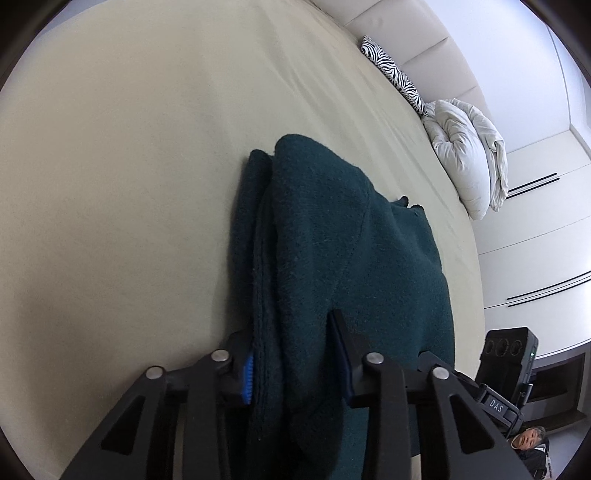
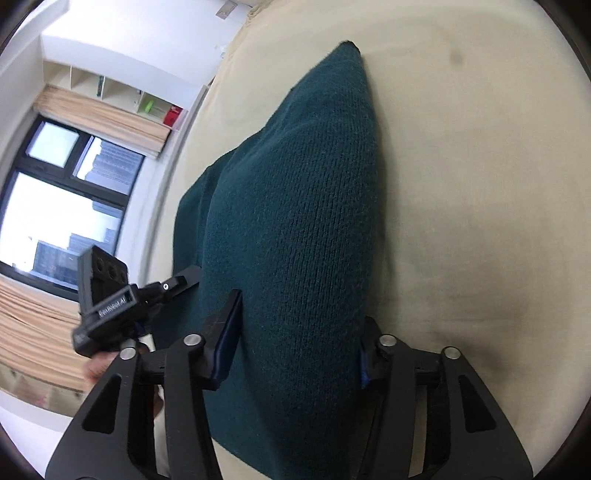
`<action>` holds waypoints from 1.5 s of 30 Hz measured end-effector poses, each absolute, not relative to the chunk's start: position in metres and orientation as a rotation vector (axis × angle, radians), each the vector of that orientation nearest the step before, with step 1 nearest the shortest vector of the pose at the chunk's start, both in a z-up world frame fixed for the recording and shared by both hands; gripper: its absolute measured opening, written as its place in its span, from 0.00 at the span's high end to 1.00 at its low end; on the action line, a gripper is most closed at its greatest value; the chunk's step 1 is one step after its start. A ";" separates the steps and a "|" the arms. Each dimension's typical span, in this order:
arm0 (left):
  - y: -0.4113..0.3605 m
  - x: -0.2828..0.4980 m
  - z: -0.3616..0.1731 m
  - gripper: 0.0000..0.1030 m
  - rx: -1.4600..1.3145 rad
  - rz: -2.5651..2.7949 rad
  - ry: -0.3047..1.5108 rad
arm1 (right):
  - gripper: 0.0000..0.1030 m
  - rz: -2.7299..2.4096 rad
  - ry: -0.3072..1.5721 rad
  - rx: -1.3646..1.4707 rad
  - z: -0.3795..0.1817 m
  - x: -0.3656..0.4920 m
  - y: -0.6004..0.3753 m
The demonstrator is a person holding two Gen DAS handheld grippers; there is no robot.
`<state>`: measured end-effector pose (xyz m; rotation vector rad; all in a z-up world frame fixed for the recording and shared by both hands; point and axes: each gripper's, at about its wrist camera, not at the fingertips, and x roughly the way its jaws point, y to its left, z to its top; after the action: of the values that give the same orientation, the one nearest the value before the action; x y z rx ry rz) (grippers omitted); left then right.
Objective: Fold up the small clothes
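Observation:
A dark green knitted garment (image 1: pixel 332 258) lies folded in layers on the beige bed sheet (image 1: pixel 129 184). My left gripper (image 1: pixel 291 354) has its fingers on either side of the folded edge, the cloth thick between them. In the right wrist view the same garment (image 2: pixel 303 221) runs away from my right gripper (image 2: pixel 299 332), whose fingers straddle a raised fold of it. The left gripper (image 2: pixel 110 306) shows at the garment's left side there, and the right gripper's body (image 1: pixel 506 369) shows at the lower right of the left wrist view.
A zebra-print pillow (image 1: pixel 395 70) and a white duvet (image 1: pixel 465 155) lie at the bed's far right edge by the padded headboard (image 1: pixel 406 29). A window (image 2: pixel 55 184) with curtains and shelves (image 2: pixel 110 88) stand beyond the bed's left side.

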<state>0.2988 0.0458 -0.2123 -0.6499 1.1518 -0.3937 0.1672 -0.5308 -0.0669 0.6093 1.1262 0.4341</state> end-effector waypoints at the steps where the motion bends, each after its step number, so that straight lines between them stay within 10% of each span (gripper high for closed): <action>1: 0.044 0.298 -0.211 0.69 -0.650 -0.391 1.149 | 0.60 0.423 1.118 0.573 -0.061 0.165 -0.528; 20: -0.017 0.162 -0.137 0.74 -0.470 -0.494 1.078 | 0.65 0.445 1.000 0.473 0.035 0.010 -0.559; 45: -0.024 0.099 -0.202 0.66 -0.463 -0.497 1.174 | 0.59 0.360 1.059 0.764 -0.062 -0.094 -0.581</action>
<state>0.0994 -0.0237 -0.2023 -0.4633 1.1737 -0.4974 -0.0942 -0.5814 -0.0618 0.7644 1.0586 0.3605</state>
